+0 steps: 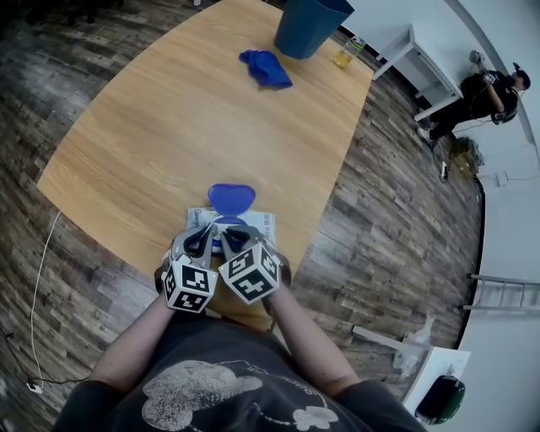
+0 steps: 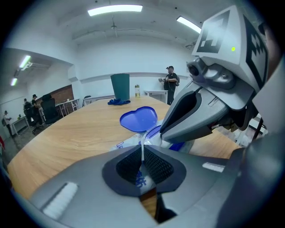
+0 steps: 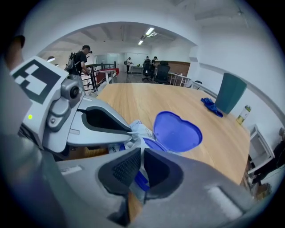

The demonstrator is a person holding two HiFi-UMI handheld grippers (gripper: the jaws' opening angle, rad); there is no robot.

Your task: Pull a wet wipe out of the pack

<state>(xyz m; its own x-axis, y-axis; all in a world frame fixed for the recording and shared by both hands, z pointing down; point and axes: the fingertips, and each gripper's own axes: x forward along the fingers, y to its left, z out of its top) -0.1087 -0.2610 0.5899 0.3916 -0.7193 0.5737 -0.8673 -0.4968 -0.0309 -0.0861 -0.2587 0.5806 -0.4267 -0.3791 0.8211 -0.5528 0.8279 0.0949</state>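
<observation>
Head view: the pack sits at the desk's near edge with its lid flipped open toward 12 o'clock. The left hand-held gripper and right hand-held gripper come at it from 6. Left gripper view: the left one's clenched on the pack's printed film. Right gripper view: the right one's pinching what looks like a white wet wipe at the opening, lid at 1 o'clock.

Matt wooden table, glossy plastic lid

Wooden table bears wipe pack, blue cloth, bin, bottle.
</observation>
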